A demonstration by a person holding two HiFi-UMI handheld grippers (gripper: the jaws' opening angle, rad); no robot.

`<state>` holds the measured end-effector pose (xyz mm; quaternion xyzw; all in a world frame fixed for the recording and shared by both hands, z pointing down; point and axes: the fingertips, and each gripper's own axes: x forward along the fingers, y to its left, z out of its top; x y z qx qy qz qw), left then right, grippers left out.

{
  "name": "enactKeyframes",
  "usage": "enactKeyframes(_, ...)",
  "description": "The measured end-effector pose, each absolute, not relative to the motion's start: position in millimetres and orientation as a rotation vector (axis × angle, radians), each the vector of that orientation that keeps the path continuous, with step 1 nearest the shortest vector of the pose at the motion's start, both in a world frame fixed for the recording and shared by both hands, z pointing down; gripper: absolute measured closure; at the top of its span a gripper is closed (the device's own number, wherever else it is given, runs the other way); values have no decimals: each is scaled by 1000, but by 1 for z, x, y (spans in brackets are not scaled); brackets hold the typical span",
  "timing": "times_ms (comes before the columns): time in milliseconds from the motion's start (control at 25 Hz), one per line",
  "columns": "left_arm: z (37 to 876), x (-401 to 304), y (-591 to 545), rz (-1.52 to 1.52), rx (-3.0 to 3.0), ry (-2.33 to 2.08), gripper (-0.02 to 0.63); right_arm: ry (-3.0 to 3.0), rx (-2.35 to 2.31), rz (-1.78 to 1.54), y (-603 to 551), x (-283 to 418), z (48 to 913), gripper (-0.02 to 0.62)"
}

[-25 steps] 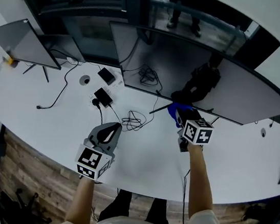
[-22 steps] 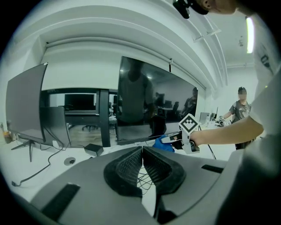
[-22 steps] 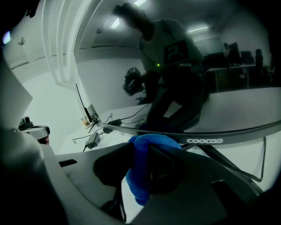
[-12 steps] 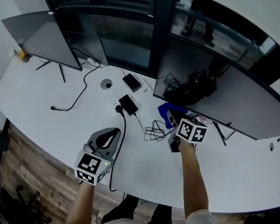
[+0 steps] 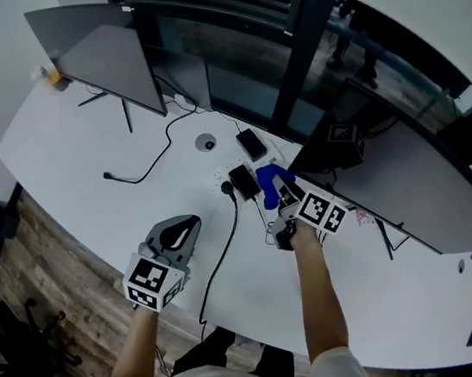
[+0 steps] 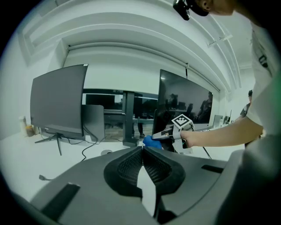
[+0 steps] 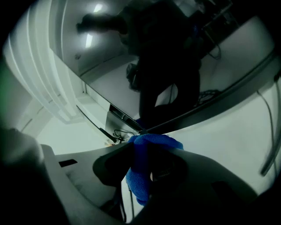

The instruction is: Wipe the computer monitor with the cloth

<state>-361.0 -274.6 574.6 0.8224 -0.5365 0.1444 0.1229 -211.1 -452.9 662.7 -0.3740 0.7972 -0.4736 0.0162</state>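
In the left gripper view, the left gripper (image 6: 142, 154) is seen with its ribbed pads pressed together and nothing between them, a detail too small to be read from the head view, where only its grey body is shown low over the white desk (image 5: 67, 147). The right gripper (image 7: 147, 160) is shown in its own view pinching the cloth (image 7: 139, 176). The cloth is blue and fleecy, bunched into a soft wad that bulges above the jaws and hangs below them. It is held at the lower edge of the dark monitor (image 7: 206, 112), near that screen's left corner (contact with the bezel cannot be confirmed). Only the head view gives the whole layout. One cloth (image 5: 270, 178) is counted, two grippers, and two monitors: the large one (image 5: 410, 186) and a smaller second screen (image 5: 98, 55) well apart at the far left. Two dark adapters (image 5: 244, 181) lie on the desk among loose cables (image 5: 228, 243).
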Motion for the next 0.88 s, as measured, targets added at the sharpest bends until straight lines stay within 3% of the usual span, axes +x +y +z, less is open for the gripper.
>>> enactKeyframes(880,520,-372,-271,339,2446,-1638,586,2251,-1218,-1376,-467,-224,518,480)
